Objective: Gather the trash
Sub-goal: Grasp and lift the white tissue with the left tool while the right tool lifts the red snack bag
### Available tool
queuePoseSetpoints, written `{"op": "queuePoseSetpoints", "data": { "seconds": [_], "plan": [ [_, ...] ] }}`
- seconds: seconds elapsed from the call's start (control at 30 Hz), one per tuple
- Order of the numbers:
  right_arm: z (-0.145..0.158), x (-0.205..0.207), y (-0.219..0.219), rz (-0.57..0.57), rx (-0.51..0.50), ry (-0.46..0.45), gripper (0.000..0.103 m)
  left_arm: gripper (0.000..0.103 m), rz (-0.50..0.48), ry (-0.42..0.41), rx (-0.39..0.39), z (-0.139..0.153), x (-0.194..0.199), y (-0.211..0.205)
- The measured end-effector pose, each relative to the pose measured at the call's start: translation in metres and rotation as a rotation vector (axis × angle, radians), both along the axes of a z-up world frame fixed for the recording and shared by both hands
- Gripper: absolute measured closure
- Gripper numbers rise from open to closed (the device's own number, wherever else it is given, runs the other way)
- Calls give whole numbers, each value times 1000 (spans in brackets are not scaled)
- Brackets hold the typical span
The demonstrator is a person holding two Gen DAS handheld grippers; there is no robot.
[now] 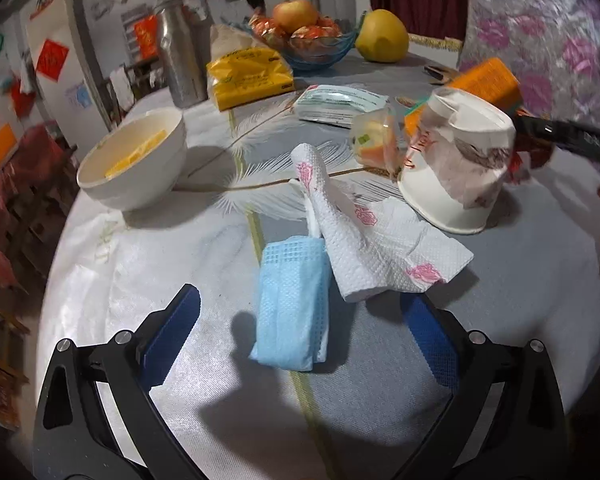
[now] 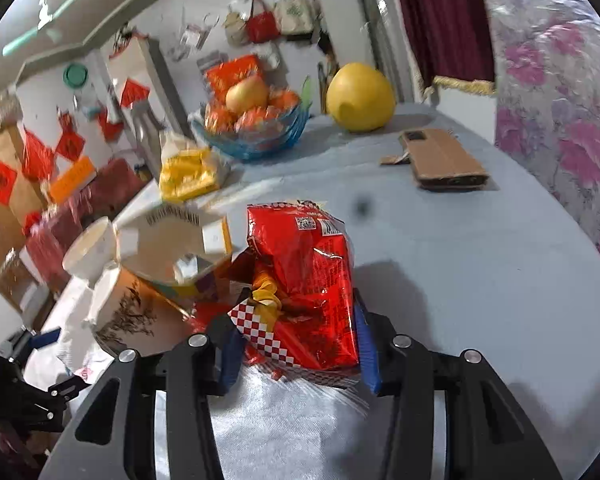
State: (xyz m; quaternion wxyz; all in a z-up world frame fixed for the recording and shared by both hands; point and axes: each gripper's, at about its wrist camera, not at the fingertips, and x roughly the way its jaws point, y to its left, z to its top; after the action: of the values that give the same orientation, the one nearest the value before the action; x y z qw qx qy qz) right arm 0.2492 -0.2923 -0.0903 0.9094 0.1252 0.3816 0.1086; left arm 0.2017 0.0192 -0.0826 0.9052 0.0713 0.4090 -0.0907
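Note:
A folded blue face mask (image 1: 290,304) lies on the table between the blue pads of my left gripper (image 1: 300,332), which is open around it without touching. A crumpled white paper towel with pink flowers (image 1: 364,236) lies just beyond it. A tipped paper cup (image 1: 456,168) and a clear plastic cup (image 1: 376,140) lie further right. My right gripper (image 2: 296,344) is shut on a red snack wrapper (image 2: 308,288); the paper cup (image 2: 128,312) and an open orange carton (image 2: 176,248) lie to its left.
A white bowl (image 1: 136,164) stands at the left. A yellow tissue pack (image 1: 248,76), a metal bottle (image 1: 180,56), a blue fruit bowl (image 1: 316,48), a pomelo (image 1: 382,36) and a wipes packet (image 1: 340,104) stand behind. A brown phone case (image 2: 444,160) lies far right.

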Motion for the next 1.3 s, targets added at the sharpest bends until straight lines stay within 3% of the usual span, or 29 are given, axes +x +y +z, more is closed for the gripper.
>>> {"op": "queuePoseSetpoints", "data": {
  "seconds": [0.1, 0.2, 0.27, 0.47, 0.57, 0.67, 0.8, 0.9, 1.0, 1.07, 1.13, 1.3],
  "plan": [
    [7, -19, -7, -25, -5, -47, 56, 7, 15, 16, -75, 1, 2, 11],
    [3, -32, -13, -45, -10, -37, 56, 7, 24, 17, -119, 3, 1, 18],
    [-2, -38, -20, -50, 39, -16, 56, 7, -1, 14, -136, 4, -2, 17],
    [-10, -42, -27, -34, 121, 19, 56, 7, -5, -106, -139, 20, -14, 11],
    [-13, -41, -29, -30, 144, 25, 56, 7, -29, -105, -164, 26, -9, 2],
    [-14, -41, -30, -32, 163, 24, 56, 7, -51, -123, -101, 29, -1, -19],
    [-13, -41, -31, -24, 173, 27, 56, 7, -62, -54, -94, 20, 23, -38],
    [-14, -41, -31, -22, 186, 25, 55, 15, -50, -11, -107, 13, 35, -45],
    [-14, -41, -33, -17, 197, 24, 55, 34, -76, 3, -134, 12, 39, -49],
    [-14, -40, -34, -16, 203, 23, 55, 52, -96, 43, -156, 6, 42, -52],
    [-15, -39, -36, -14, 217, 25, 55, 61, -106, 81, -166, -1, 43, -53],
    [-17, -39, -39, -12, 240, 26, 55, 63, -123, 60, -120, -1, 35, -58]
  ]
}}
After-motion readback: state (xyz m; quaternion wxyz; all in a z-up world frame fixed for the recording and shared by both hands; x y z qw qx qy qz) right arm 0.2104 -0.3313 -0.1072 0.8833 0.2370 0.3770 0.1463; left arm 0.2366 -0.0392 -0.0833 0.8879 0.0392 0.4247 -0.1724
